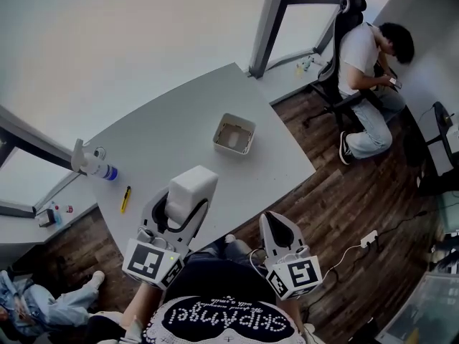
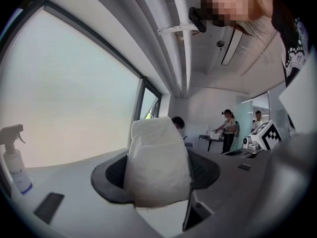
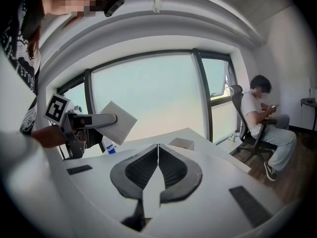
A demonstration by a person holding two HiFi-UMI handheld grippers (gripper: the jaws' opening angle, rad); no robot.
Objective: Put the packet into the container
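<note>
Clamping packet (image 1: 192, 187) (near table (image 1: 165, 131) edge), container (image 1: 249, 137) apart

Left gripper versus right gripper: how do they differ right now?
The left gripper is shut on the white packet; the right gripper has its jaws together on nothing. The left gripper reaches over the table, with the container farther ahead; the right gripper is held back at the table's near edge, close to the person's body. Both carry a cube with square markers.
</note>
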